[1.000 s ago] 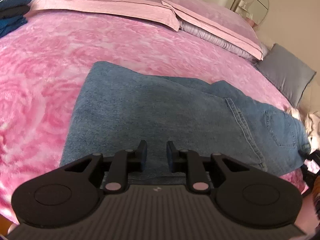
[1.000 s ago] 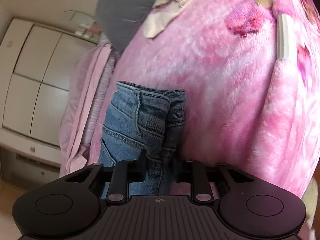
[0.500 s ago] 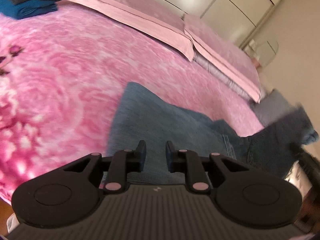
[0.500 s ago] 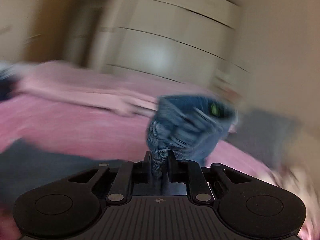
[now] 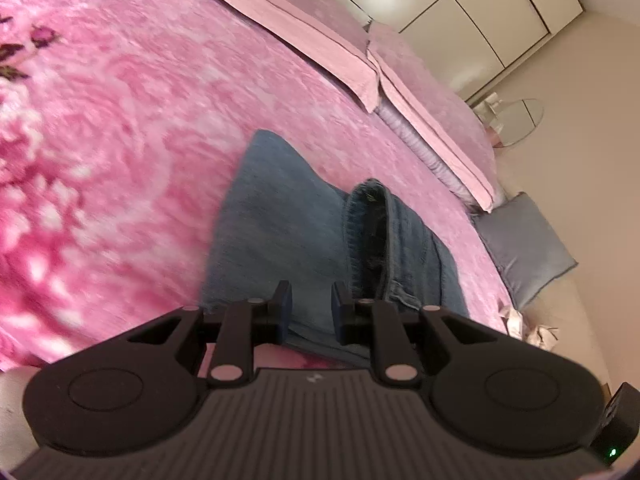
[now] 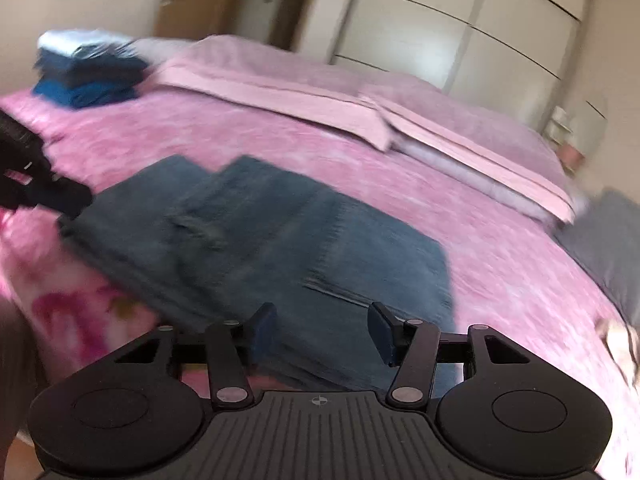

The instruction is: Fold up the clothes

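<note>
while the blue jeans [image 6: 256, 236] lie folded over on the pink floral bedspread [image 6: 500, 264], the right gripper [image 6: 322, 330] hangs over their near edge at 6 o'clock, its jaws opening with nothing pressed between them. the left gripper [image 5: 308, 312] shows a narrow gap over the denim's near edge, gripping nothing visible. a stack of folded dark clothes [image 6: 88, 72] sits at 10 o'clock beside the pink pillows [image 6: 280, 84].

Right gripper [image 6: 322, 330] opening, empty; left gripper [image 5: 308, 307] narrow, empty.
</note>
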`<state>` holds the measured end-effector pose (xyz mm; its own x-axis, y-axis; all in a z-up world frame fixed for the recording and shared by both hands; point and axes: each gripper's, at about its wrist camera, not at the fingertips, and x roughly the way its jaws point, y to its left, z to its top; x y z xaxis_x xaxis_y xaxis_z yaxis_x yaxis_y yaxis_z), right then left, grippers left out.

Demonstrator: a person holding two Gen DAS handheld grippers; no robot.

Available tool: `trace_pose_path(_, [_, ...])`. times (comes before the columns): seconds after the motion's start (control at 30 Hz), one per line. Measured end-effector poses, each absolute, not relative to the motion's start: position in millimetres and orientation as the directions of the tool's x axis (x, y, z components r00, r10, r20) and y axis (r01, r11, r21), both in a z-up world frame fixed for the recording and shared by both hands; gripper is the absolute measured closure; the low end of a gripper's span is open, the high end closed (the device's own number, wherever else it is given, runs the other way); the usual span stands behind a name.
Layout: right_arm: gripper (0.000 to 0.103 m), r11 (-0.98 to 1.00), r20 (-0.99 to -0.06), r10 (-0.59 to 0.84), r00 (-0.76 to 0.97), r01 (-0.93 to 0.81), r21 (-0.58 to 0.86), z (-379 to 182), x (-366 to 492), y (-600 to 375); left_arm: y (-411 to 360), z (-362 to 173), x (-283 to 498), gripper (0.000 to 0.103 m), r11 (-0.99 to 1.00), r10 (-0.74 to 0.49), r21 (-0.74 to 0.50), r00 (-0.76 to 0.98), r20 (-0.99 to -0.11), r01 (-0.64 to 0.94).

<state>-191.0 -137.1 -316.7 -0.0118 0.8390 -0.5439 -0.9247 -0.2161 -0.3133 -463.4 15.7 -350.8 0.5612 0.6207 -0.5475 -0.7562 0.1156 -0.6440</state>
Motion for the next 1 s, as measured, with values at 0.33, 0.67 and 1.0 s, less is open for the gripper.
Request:
trace_pose_path(0.33, [0.049, -0.367, -0.485, 0.871, -0.078, -0.761, -0.536, -341.7, -236.9, -157.8, 2.9, -348.7, -474.4, 0.087, 0.110, 0.647, -0.589, 0.507, -0.569, -0.801])
trace_pose_path(0.67, [0.049, -0.385, -0.466, 0.884, -0.026, -0.608, -0.695, -384.3, -284.4, -126.5, 6.0, -354.7, -516.3, 0.087, 0.068, 0.686, -0.506, 0.408, -0.603, -0.860])
trace_pose_path(1.0, [0.062, -0.418, -0.513, 0.856, 0.062, -0.502, -0.757, -408.0, -302.8, -101.7, 5.4, -371.2, -534.0, 0.087, 0.059, 0.659, -0.544, 0.442, -0.608, -0.837])
